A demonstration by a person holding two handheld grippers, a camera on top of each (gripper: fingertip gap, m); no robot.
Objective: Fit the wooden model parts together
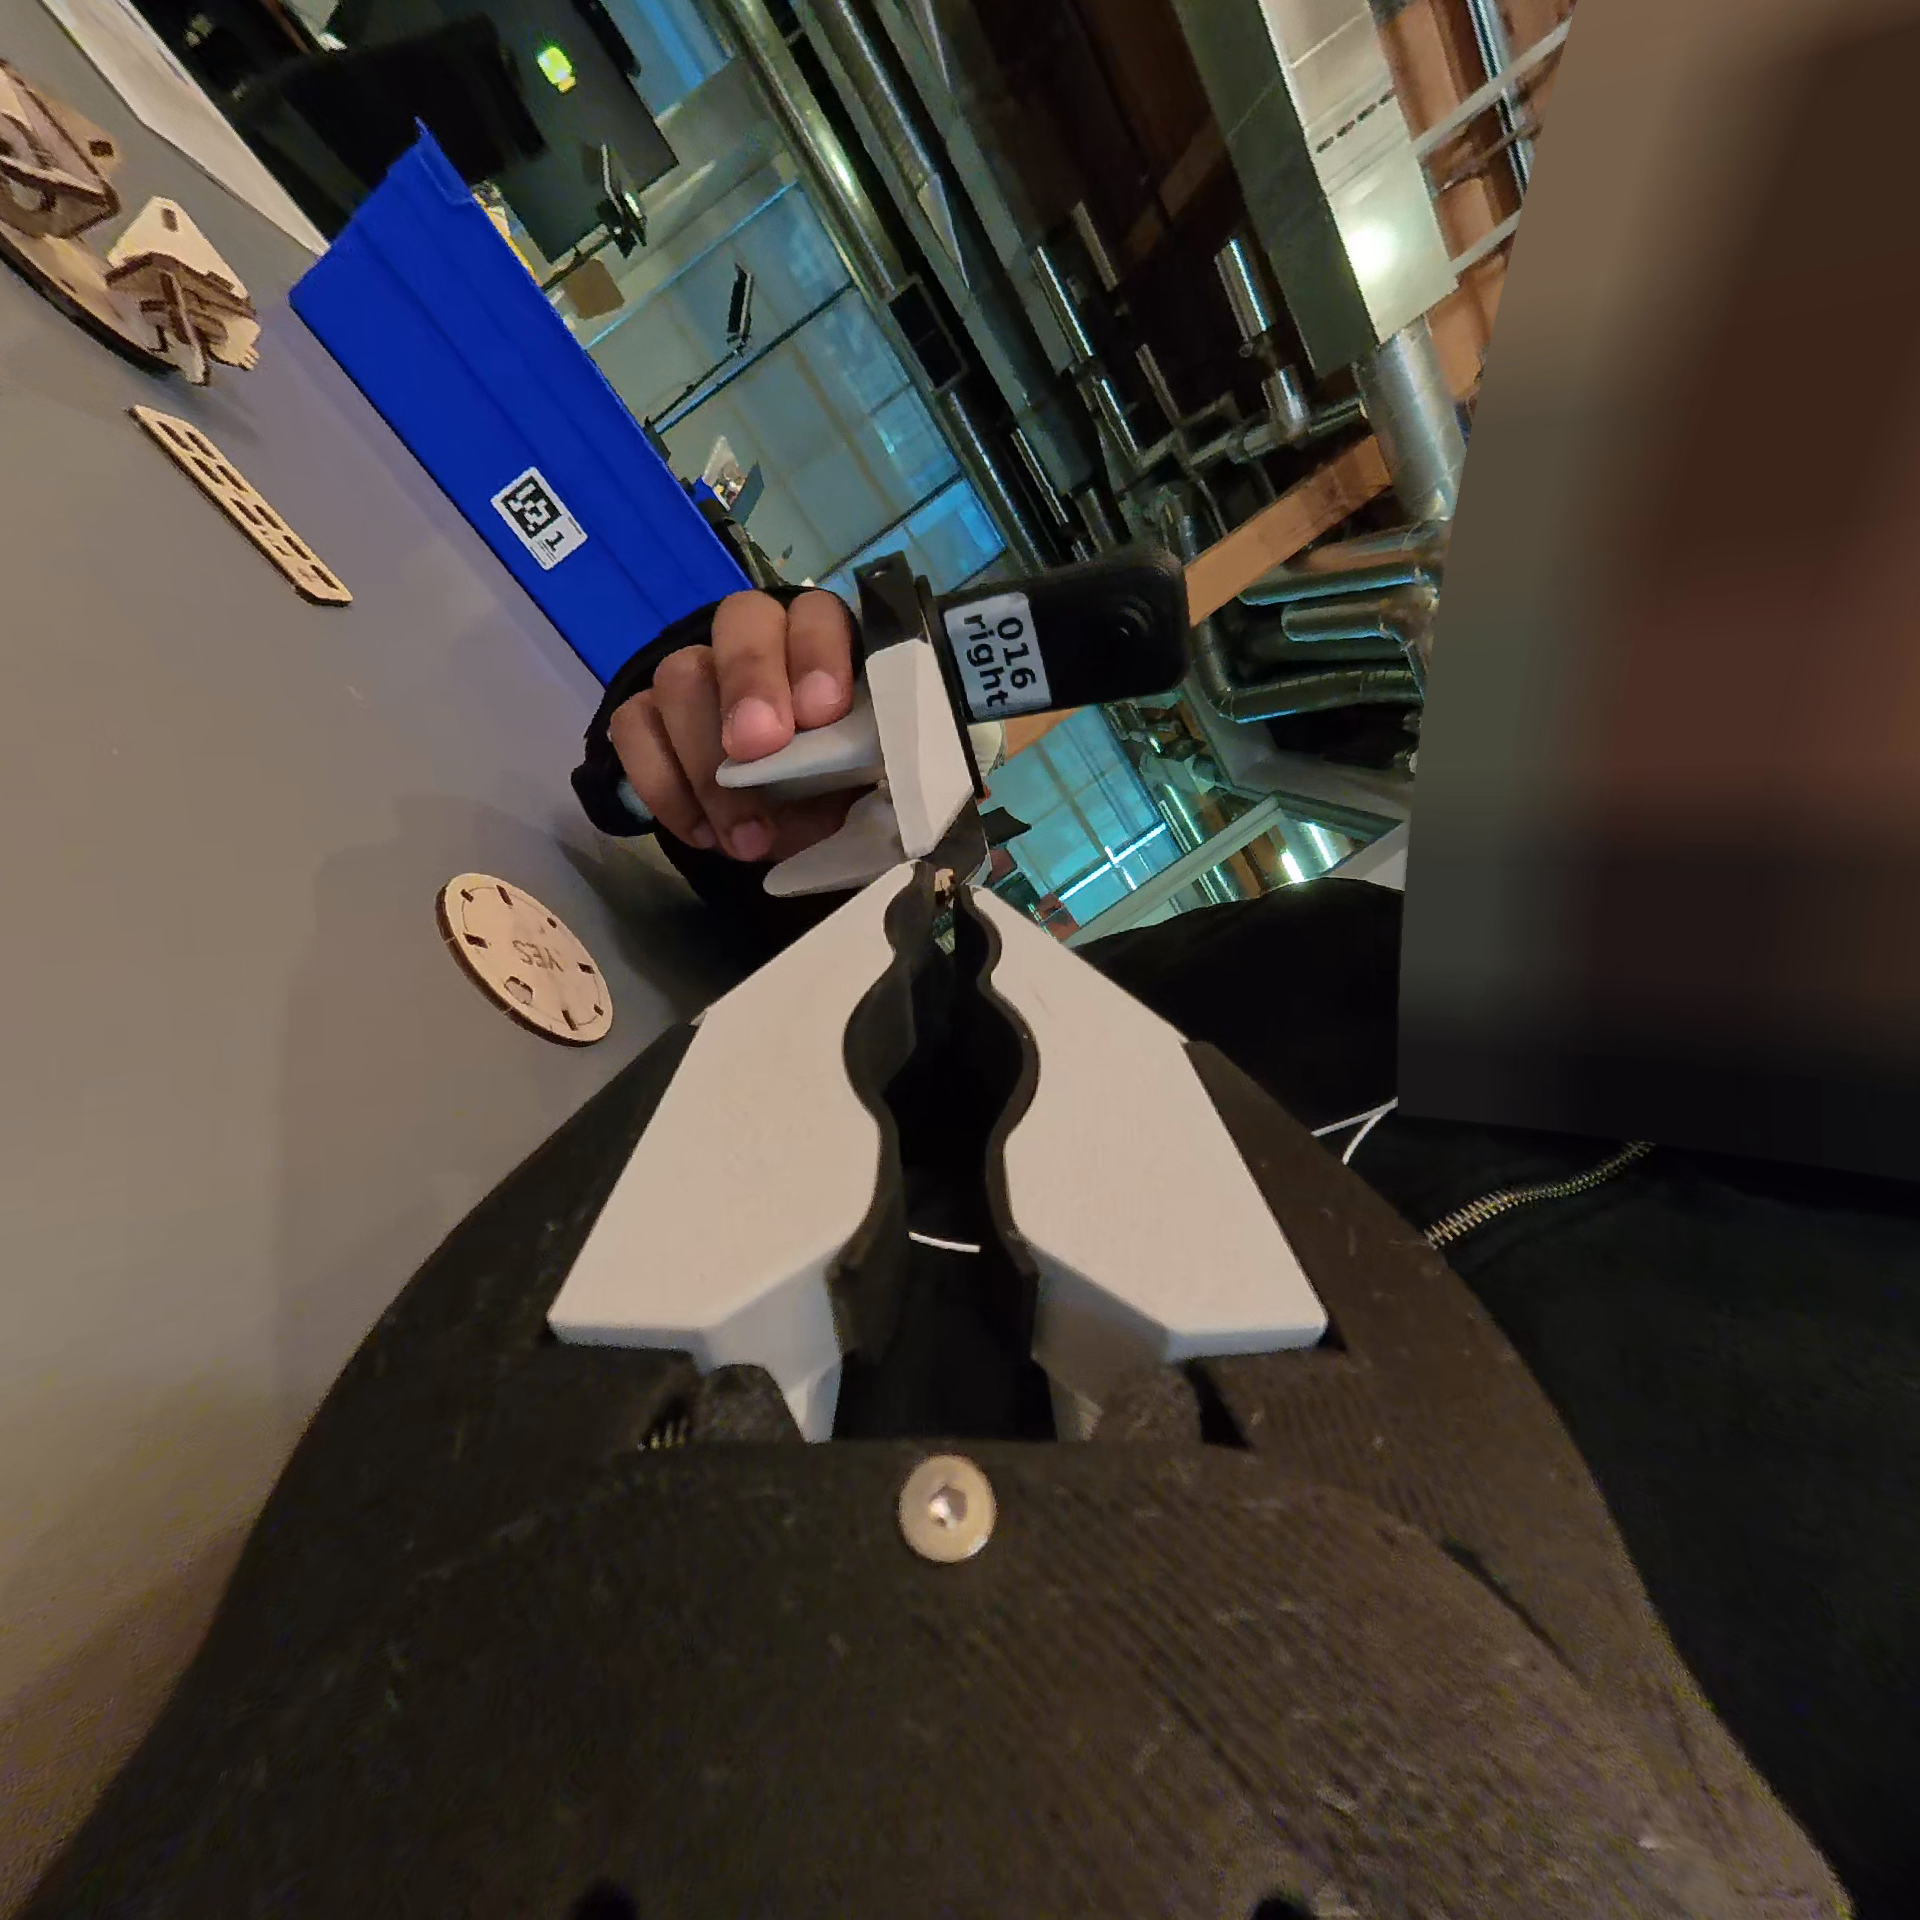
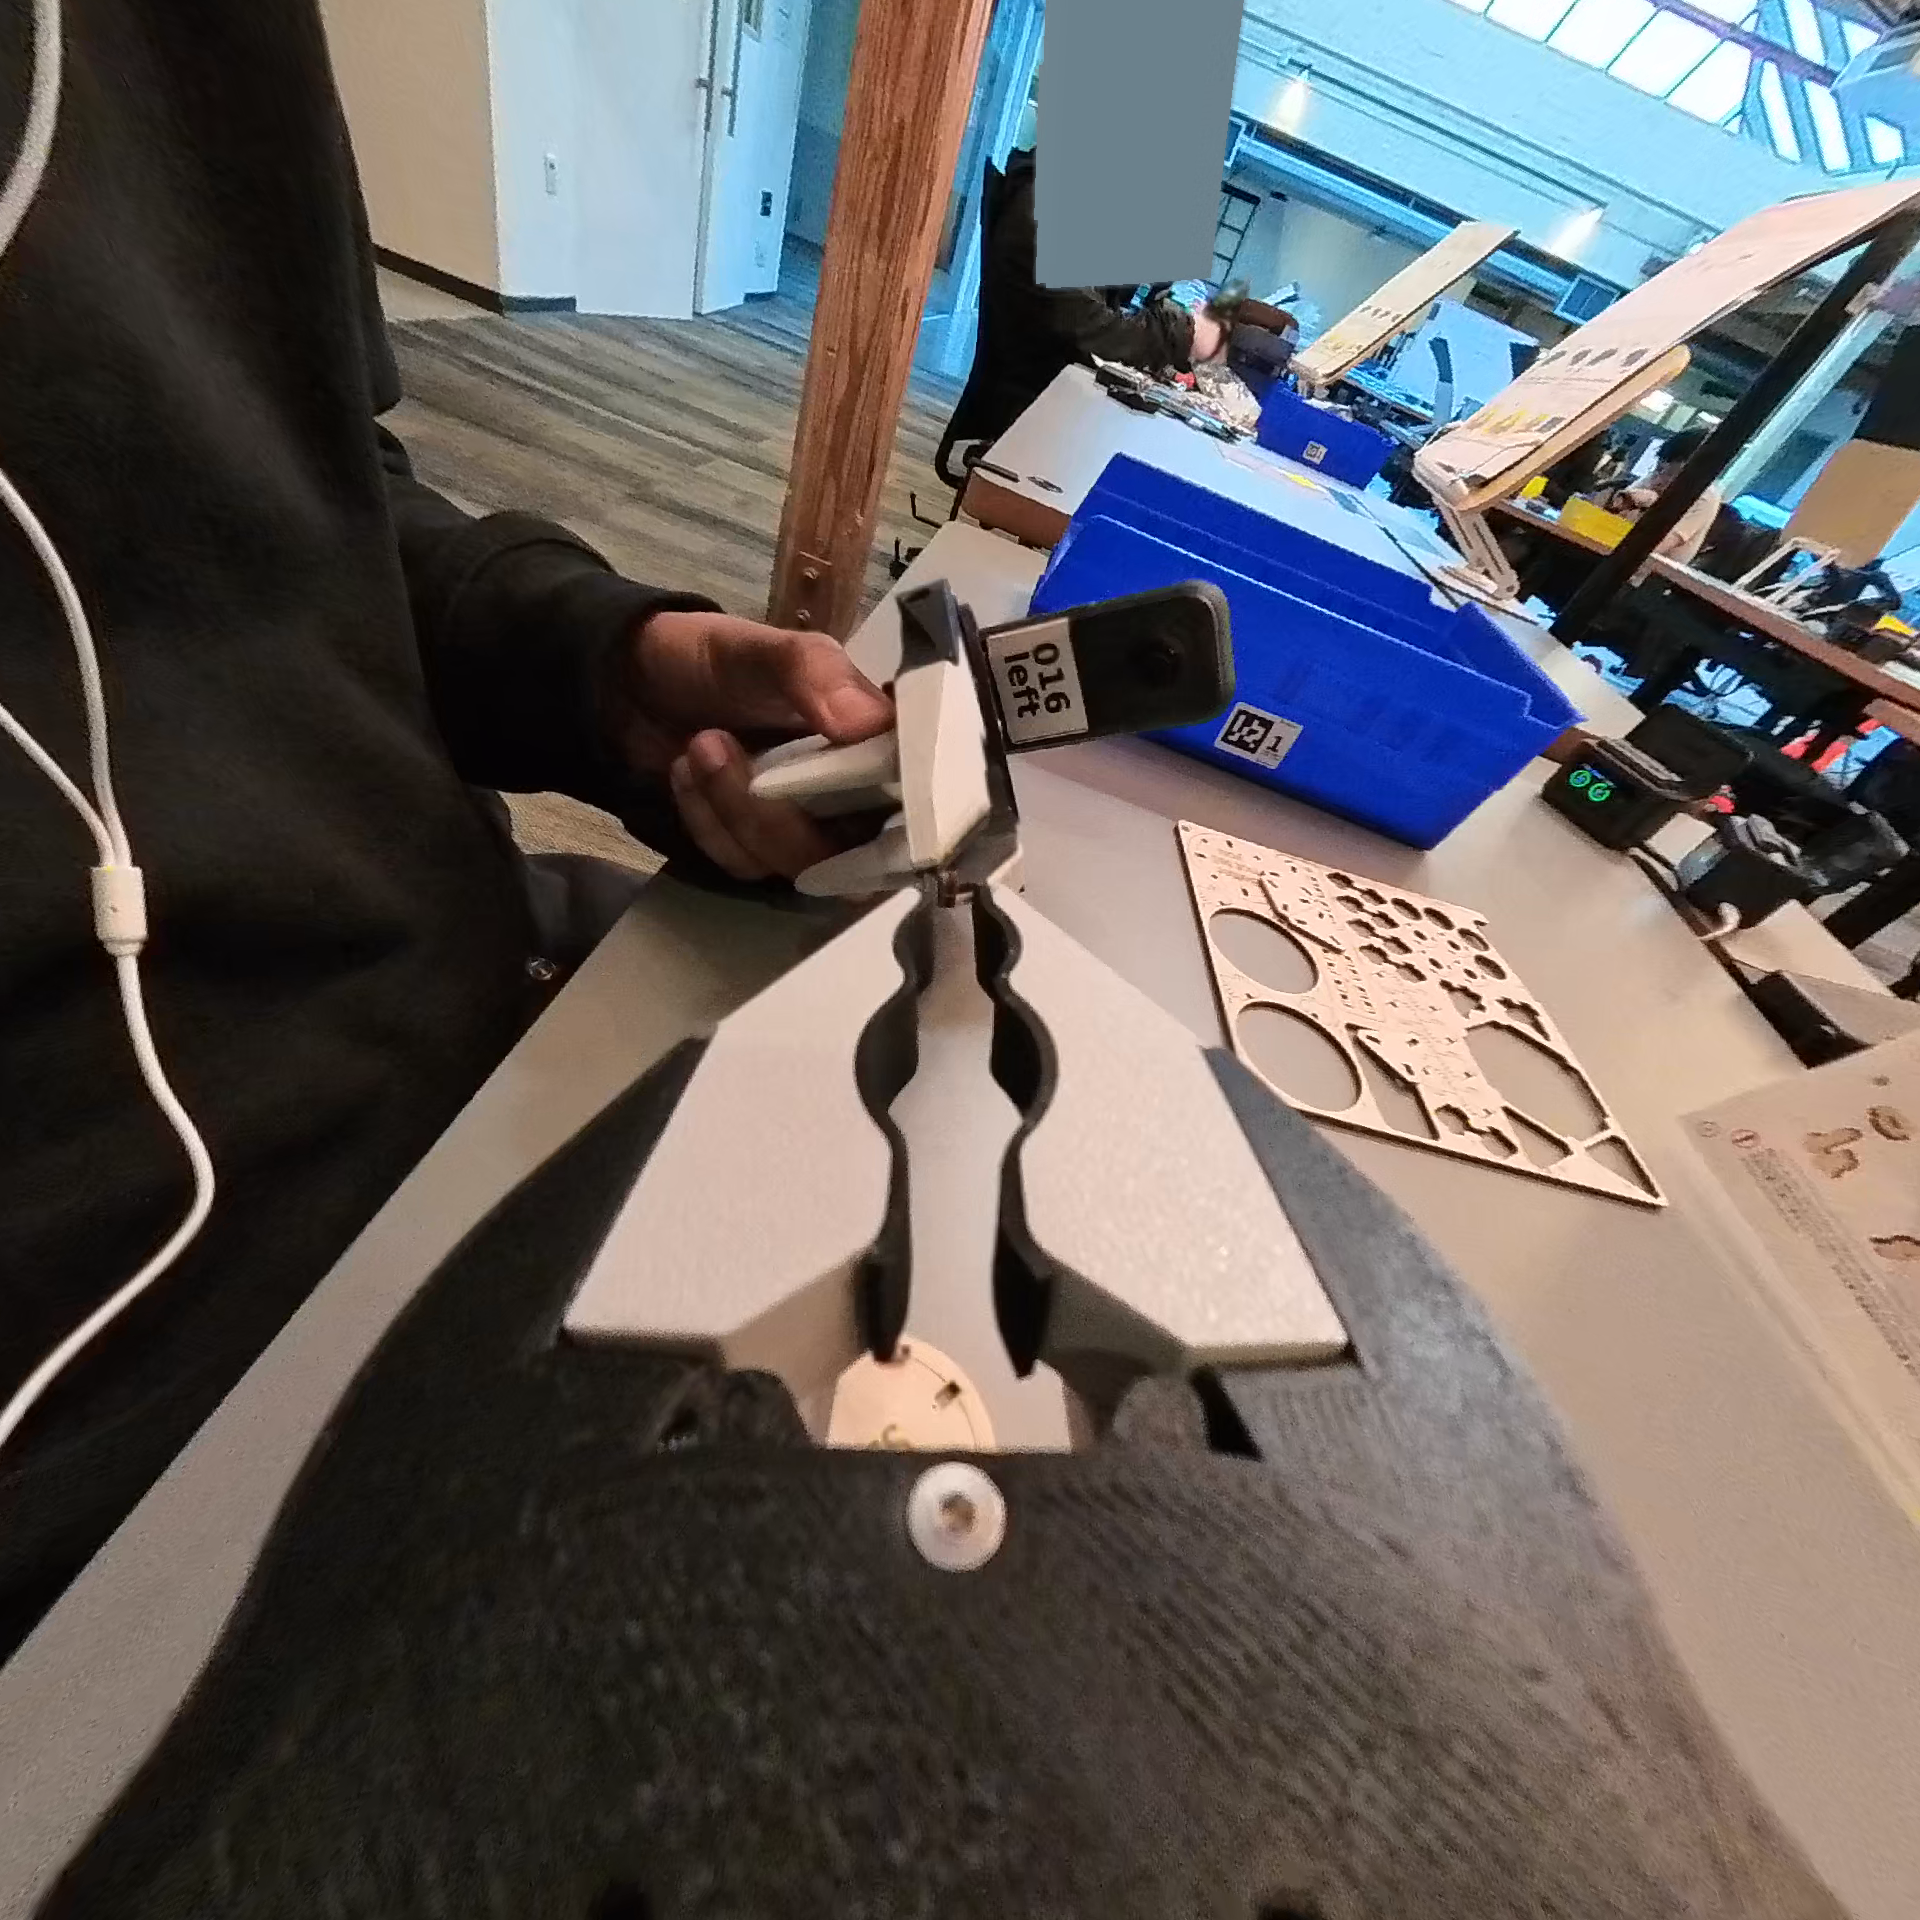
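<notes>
A tiny wooden piece (image 2: 943,889) is pinched between the tips of both closed grippers, left gripper (image 1: 940,885) and right gripper (image 2: 945,891). It could be dropped if either pinch is loosened.

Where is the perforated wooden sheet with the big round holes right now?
In the right wrist view, the wooden sheet lies flat on the grey table, right of the gripper tips, in front of the blue bin.

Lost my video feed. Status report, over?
Left gripper and right gripper tip to tip above the table, both pinching one small wooden piece. Punched sheet lies clear.
</notes>
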